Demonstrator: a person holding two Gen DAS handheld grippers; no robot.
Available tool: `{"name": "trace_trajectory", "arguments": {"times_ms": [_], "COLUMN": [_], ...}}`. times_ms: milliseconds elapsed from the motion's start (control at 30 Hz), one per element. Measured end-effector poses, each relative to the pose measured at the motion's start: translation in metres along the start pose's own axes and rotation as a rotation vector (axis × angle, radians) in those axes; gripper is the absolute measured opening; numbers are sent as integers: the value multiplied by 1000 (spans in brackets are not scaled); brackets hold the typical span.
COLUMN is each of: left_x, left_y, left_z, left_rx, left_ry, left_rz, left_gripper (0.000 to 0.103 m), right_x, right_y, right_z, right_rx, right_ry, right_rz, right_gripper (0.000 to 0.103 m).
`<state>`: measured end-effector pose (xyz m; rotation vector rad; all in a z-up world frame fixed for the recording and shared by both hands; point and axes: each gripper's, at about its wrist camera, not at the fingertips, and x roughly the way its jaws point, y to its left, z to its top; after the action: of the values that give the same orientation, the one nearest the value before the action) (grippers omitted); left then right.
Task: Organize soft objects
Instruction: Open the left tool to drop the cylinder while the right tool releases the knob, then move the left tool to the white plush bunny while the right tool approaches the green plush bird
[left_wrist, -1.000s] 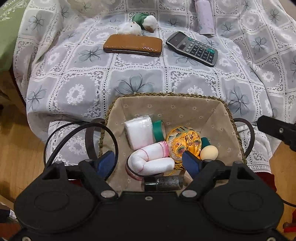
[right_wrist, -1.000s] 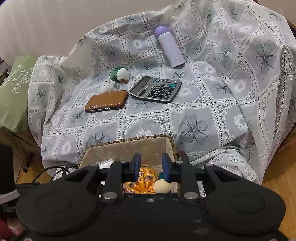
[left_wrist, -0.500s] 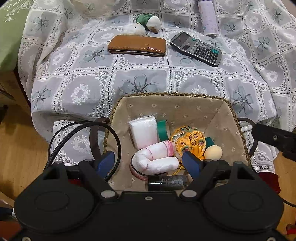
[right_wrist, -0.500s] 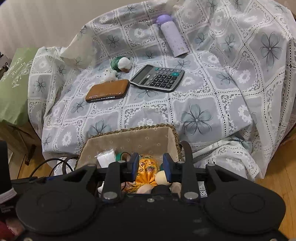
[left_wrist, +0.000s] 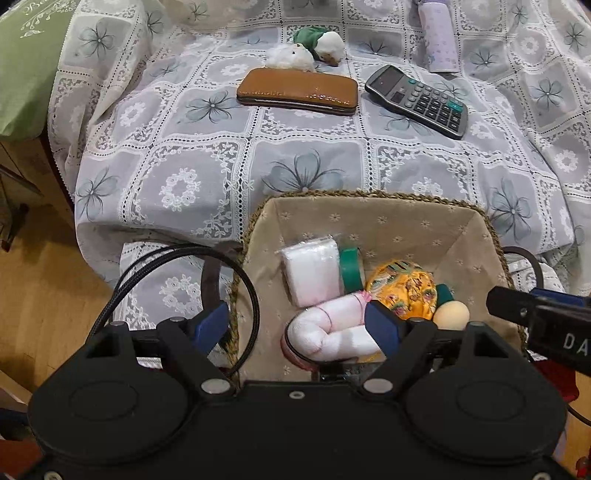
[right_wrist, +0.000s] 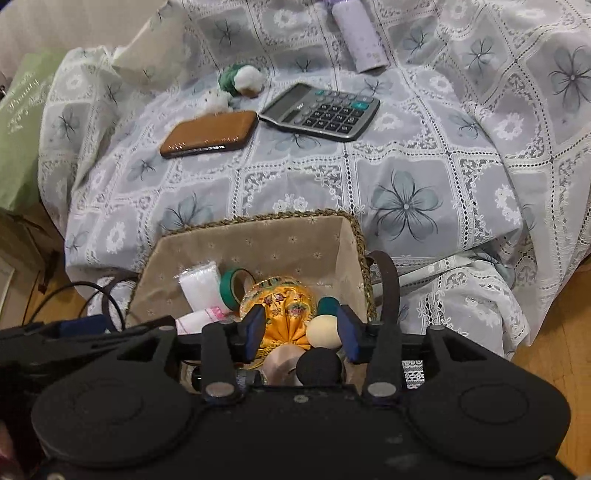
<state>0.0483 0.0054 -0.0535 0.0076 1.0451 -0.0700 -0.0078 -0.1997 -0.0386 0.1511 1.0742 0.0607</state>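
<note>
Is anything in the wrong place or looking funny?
Two little plush toys lie out on the tablecloth beside the hard calculator, not in the basket with the other soft things. The bottle lies tipped over.

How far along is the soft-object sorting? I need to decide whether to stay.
Done: the basket holds a white roll, yellow pouch and beige sponge. In hand: nothing; the right gripper has just been opening over the basket, the left gripper is open. Left: two plush toys on the cloth.

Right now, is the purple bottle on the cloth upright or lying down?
Lying down: the purple bottle rests on its side on the floral cloth, behind the calculator.
</note>
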Motion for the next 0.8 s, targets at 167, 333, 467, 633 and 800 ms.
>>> {"name": "trace_trajectory", "arguments": {"times_ms": [167, 333, 467, 633, 800], "left_x": [5, 13, 21, 26, 35], "left_y": [4, 5, 8, 9, 11], "left_z": [16, 31, 44, 64, 93], "left_rx": [5, 25, 21, 35, 36], "left_ry": [-1, -6, 12, -6, -35], "left_rz": [11, 41, 34, 35, 34], "left_gripper": [78, 79, 79, 79, 80], "right_x": [14, 26, 37, 51, 61], "right_y": [-3, -4, -3, -1, 4], "right_z": [13, 27, 37, 51, 74], "right_rx": [8, 17, 26, 27, 17], "right_ry": [32, 52, 83, 112, 92], "right_rz": [-9, -18, -12, -5, 5], "right_gripper": [50, 56, 59, 60, 63]}}
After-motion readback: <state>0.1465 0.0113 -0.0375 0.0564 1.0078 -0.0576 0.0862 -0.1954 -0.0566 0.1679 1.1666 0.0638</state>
